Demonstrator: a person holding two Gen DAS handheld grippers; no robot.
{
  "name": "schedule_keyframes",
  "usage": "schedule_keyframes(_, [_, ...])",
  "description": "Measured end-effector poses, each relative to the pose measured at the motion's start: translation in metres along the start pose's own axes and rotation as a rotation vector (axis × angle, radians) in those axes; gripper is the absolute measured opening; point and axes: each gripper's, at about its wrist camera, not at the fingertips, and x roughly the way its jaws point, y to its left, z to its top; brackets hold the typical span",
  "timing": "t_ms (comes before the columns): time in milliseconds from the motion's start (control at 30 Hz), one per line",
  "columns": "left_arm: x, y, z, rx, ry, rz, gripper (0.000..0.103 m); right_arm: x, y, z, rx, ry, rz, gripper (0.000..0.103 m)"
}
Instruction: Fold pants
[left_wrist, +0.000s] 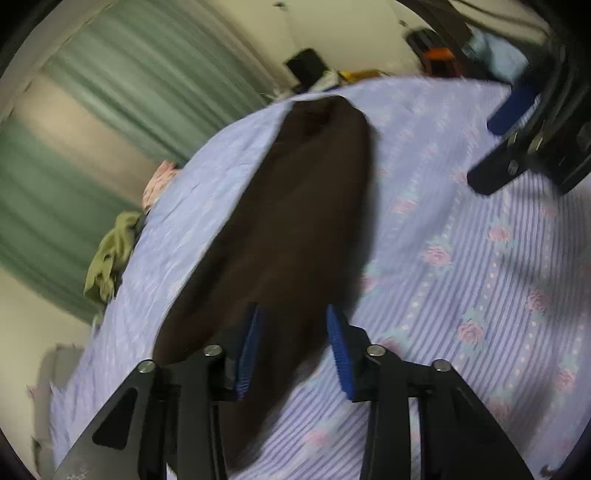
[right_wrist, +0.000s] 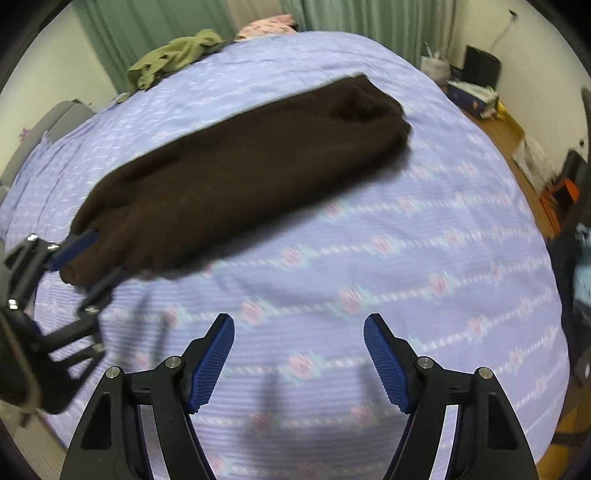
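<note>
Currently, dark brown fabric pants (right_wrist: 236, 177) lie lengthwise on the lilac floral bed sheet (right_wrist: 406, 258), left gripper (left_wrist: 293, 347) fingers parted astride one end, right gripper (right_wrist: 299, 354) released, empty; risk: a shallow pinch slipping.

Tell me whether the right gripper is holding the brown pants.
No: the right gripper hangs open over bare floral bedsheet, apart from the brown pants.
</note>
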Motion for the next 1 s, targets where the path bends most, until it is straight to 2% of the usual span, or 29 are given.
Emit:
schedule_keyframes(100, [0.022, -0.014, 0.012, 0.027, 0.045, -0.004, 0.033, 0.004, -0.015, -0.009, 0.026, 0.017, 0.006, 0.069])
schedule_keyframes(167, [0.039, -0.019, 0.015, 0.051, 0.081, 0.027, 0.03, 0.007, -0.021, -0.012, 0.038, 0.022, 0.013, 0.069])
schedule_keyframes(200, [0.044, -0.021, 0.018, 0.059, 0.092, 0.046, 0.027, 0.009, -0.024, -0.013, 0.044, 0.021, 0.019, 0.069])
schedule_keyframes(233, [0.047, -0.021, 0.02, 0.062, 0.107, 0.059, 0.018, 0.01, -0.026, -0.013, 0.047, 0.02, 0.025, 0.069])
schedule_keyframes(267, [0.049, -0.015, 0.023, 0.046, 0.119, 0.054, 0.014, 0.01, -0.026, -0.014, 0.047, 0.02, 0.028, 0.067])
schedule_keyframes(367, [0.044, 0.017, 0.032, -0.087, 0.133, -0.046, 0.012, 0.013, -0.025, -0.01, 0.035, 0.015, 0.06, 0.06])
schedule_keyframes(467, [0.051, 0.074, 0.034, -0.366, 0.173, -0.222, 0.011, 0.013, -0.018, 0.001, 0.003, -0.019, 0.12, 0.056])
schedule_keyframes(533, [0.063, 0.117, 0.028, -0.593, 0.194, -0.355, 0.011, 0.013, -0.008, 0.016, -0.039, -0.052, 0.194, 0.054])
schedule_keyframes(600, [0.082, 0.15, 0.019, -0.754, 0.217, -0.459, 0.011, 0.014, 0.004, 0.034, -0.078, -0.087, 0.258, 0.054])
schedule_keyframes(633, [0.09, 0.158, 0.015, -0.8, 0.23, -0.494, 0.011, 0.015, 0.01, 0.042, -0.095, -0.101, 0.283, 0.054])
schedule_keyframes(700, [0.107, 0.171, 0.005, -0.885, 0.256, -0.569, 0.011, 0.021, 0.026, 0.064, -0.136, -0.132, 0.354, 0.054])
schedule_keyframes(833, [0.125, 0.181, -0.015, -0.966, 0.286, -0.678, 0.011, 0.05, 0.06, 0.098, -0.239, -0.109, 0.433, 0.054])
schedule_keyframes(1000, [0.127, 0.185, -0.02, -0.958, 0.277, -0.705, 0.011, 0.089, 0.093, 0.114, -0.344, -0.005, 0.511, 0.054])
